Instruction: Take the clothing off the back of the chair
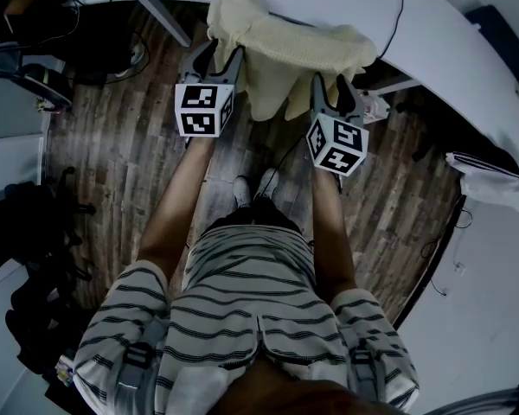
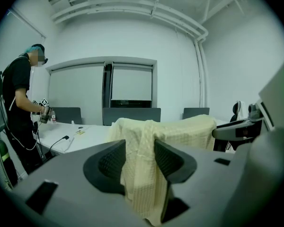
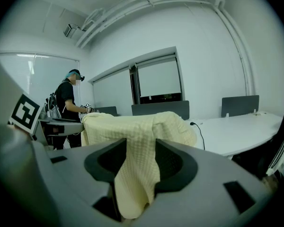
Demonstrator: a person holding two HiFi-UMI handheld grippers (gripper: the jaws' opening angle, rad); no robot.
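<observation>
A cream waffle-knit garment (image 1: 285,54) is draped over the chair back, which it hides completely. My left gripper (image 1: 214,63) is at the garment's left edge and my right gripper (image 1: 333,93) is at its right edge. In the left gripper view a hanging fold of the garment (image 2: 142,174) runs down between the spread jaws of the left gripper (image 2: 139,160). In the right gripper view another fold (image 3: 137,183) hangs between the jaws of the right gripper (image 3: 141,162). Both grippers are open, and their pads do not clamp the fabric.
A curved white table (image 1: 450,41) with a black cable (image 1: 398,7) stands just behind the chair. Another person (image 2: 19,103) stands at the table's far left end, also seen in the right gripper view (image 3: 68,100). Dark chairs (image 1: 26,232) stand on the wood floor to my left.
</observation>
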